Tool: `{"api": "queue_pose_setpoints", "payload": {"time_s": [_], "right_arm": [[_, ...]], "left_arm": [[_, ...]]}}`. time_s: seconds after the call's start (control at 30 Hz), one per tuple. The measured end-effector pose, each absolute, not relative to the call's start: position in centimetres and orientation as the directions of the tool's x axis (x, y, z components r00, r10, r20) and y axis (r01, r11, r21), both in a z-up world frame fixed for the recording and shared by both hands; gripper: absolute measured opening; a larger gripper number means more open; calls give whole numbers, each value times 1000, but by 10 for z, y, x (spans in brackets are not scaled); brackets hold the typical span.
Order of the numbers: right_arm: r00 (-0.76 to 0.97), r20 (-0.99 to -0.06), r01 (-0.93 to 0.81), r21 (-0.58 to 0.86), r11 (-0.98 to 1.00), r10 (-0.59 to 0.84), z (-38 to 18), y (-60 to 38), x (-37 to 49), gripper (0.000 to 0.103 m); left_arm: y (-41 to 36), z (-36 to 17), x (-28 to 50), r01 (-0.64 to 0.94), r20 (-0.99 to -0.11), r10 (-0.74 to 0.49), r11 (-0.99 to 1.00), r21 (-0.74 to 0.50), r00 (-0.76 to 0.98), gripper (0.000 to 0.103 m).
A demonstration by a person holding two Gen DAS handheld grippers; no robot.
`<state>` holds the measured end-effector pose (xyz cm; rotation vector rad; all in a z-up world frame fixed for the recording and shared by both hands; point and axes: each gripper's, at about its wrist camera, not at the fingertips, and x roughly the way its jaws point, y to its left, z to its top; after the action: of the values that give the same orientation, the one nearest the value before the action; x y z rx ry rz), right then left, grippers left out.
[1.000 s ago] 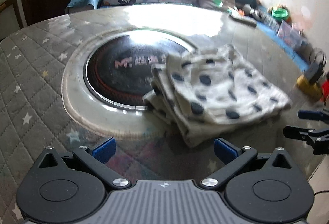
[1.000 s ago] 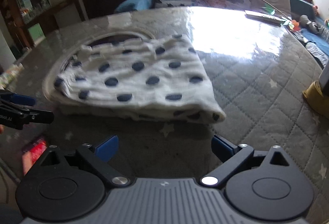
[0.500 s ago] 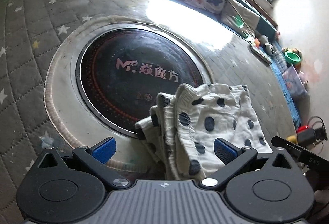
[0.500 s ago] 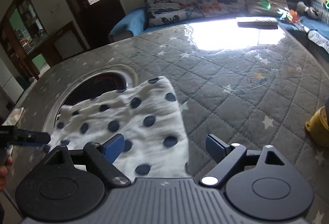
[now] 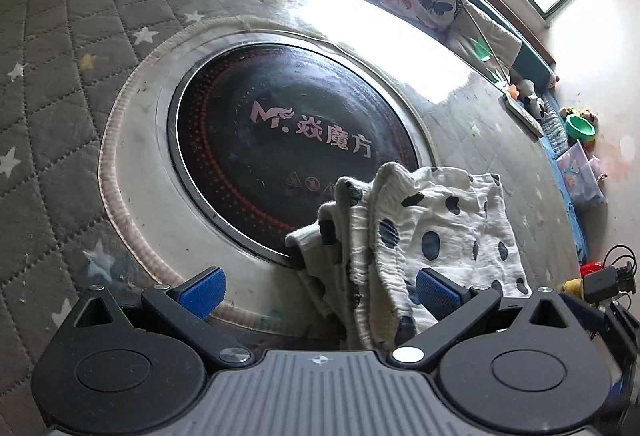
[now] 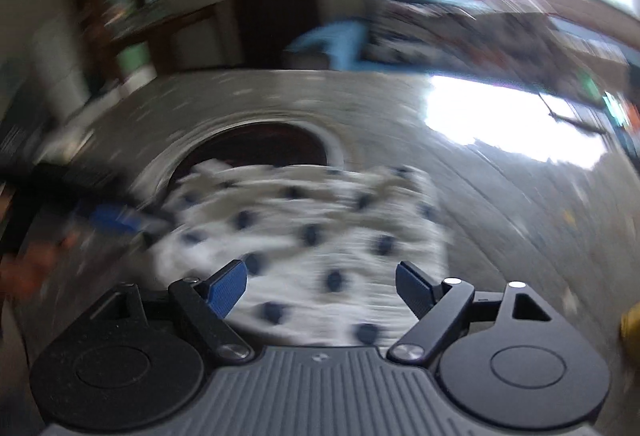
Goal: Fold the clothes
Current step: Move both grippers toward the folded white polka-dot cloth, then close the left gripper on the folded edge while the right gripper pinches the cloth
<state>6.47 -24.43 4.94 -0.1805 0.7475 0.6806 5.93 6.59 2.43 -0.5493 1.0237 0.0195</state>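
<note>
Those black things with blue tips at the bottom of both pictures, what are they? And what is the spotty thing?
They are two grabbing tools that a person holds, one in each hand. Each carries a camera looking out along its two fingers, so you get one picture per tool. The left tool is open, with the spotty cloth bunched up between its fingers. The cloth is folded clothing, lying on a grey starry table cover and partly over a round black cooker. The right tool is open too and holds nothing. Its picture is blurry.
</note>
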Motion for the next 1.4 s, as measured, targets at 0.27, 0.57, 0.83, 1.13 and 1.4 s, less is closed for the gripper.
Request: {"api": "queue_pose_setpoints", "payload": {"time_s": [0.27, 0.57, 0.83, 1.13, 1.4], "right_arm": [[487, -681, -847, -217, 485, 547, 39, -157, -3, 83], [514, -719, -858, -443, 261, 468, 2, -105, -17, 70], [495, -713, -860, -320, 398, 497, 5, -115, 3, 33], [448, -691, -823, -70, 564, 567, 28, -146, 34, 10], [492, -685, -869, -352, 348, 538, 10, -124, -7, 52]], "left_arm": [[73, 32, 56, -266, -802, -258, 852, -452, 538, 103], [81, 30, 52, -270, -786, -304, 821, -503, 538, 103], [80, 21, 52, -315, -767, -349, 761, -567, 538, 103], [78, 11, 53, -371, -739, -400, 675, -638, 542, 103], [84, 11, 51, -394, -740, -393, 659, -641, 545, 103]]}}
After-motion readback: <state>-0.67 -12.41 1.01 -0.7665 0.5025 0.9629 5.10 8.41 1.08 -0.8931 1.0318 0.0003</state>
